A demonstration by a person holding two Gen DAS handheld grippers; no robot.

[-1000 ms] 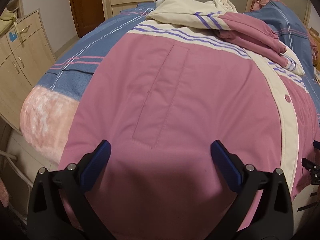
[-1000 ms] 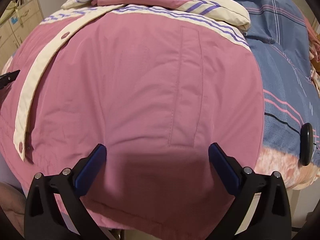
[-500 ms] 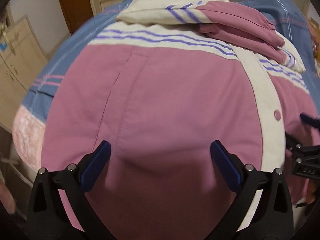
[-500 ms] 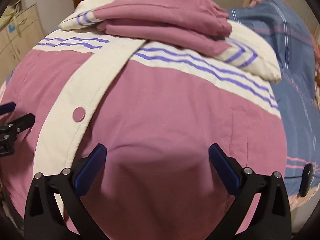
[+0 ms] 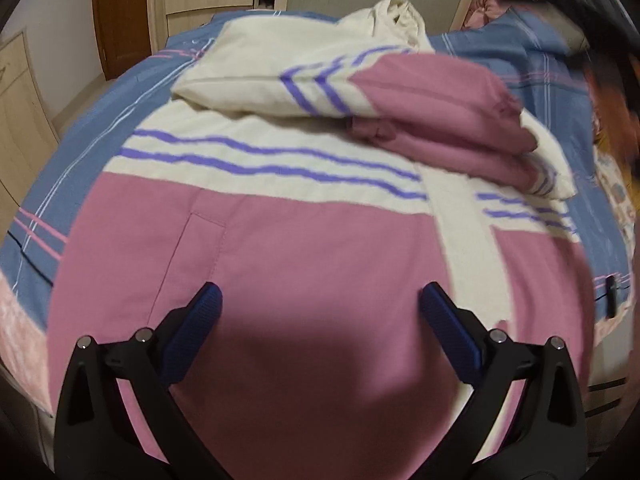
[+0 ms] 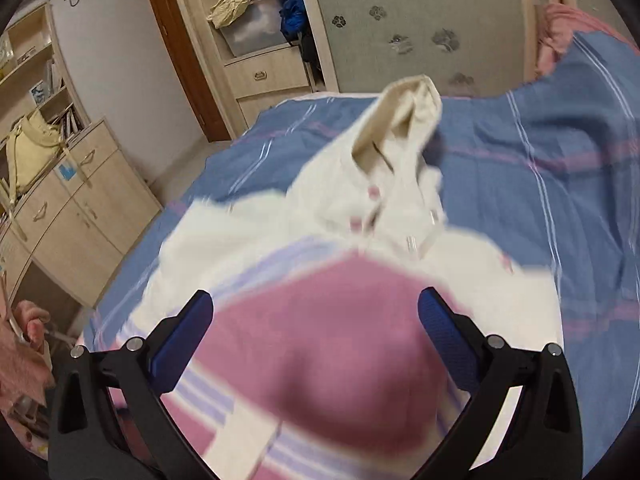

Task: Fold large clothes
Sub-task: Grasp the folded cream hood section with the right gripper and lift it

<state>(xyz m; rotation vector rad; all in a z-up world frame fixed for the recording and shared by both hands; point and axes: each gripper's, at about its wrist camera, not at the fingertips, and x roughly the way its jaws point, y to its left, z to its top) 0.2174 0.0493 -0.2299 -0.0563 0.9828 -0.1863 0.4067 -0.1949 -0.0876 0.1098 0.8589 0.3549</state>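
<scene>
The left tongs (image 5: 320, 304) hang spread and empty just above the jacket (image 5: 304, 264), which lies flat on the bed (image 5: 100, 128) with its pink lower panel nearest. Past them, the folded sleeves (image 5: 432, 108) rest across the jacket's cream, purple-striped chest. The right tongs (image 6: 316, 312), likewise spread and holding nothing, hover over the blurred pink sleeve fabric, with the cream hood (image 6: 404, 120) beyond them. Beyond the jacket, off the bed's left side, stand a pale cabinet (image 6: 68, 216) and a brown door (image 6: 180, 52).
</scene>
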